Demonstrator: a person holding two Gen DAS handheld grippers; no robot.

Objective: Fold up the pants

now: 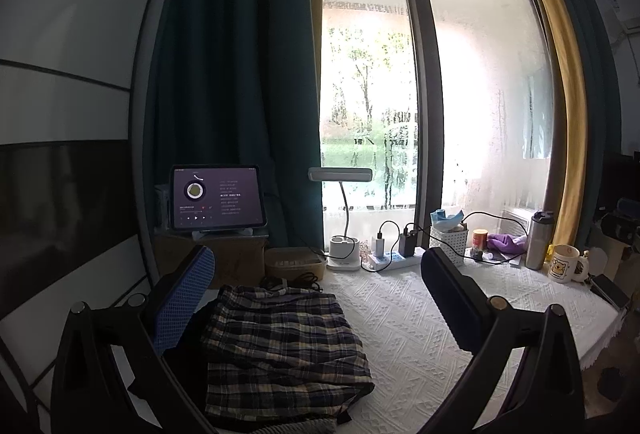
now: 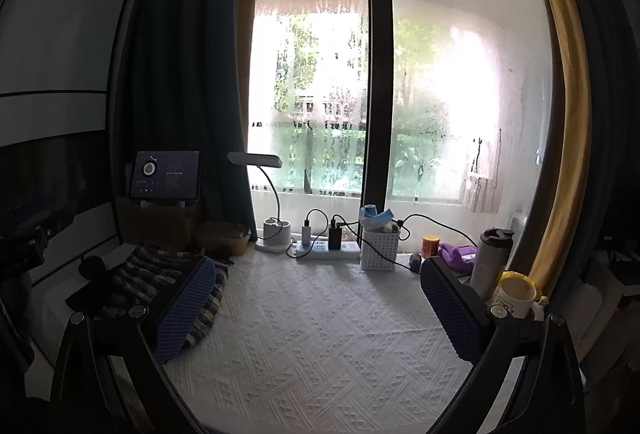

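The plaid pants (image 1: 280, 346) lie folded in a compact stack on the white textured table cover (image 1: 420, 334), at the left side of the table. My left gripper (image 1: 320, 266) is open and empty, raised just above and behind the stack. In the right wrist view the pants (image 2: 160, 282) lie at the far left, partly hidden behind my left finger. My right gripper (image 2: 316, 274) is open and empty over the bare cover (image 2: 320, 334), to the right of the pants.
Along the window stand a tablet (image 1: 217, 196) on a box, a desk lamp (image 1: 344, 242), a power strip (image 1: 394, 260) with chargers, a white basket (image 1: 450, 240), a steel tumbler (image 1: 540, 240) and a mug (image 1: 564, 263). A woven box (image 1: 294, 261) sits behind the pants.
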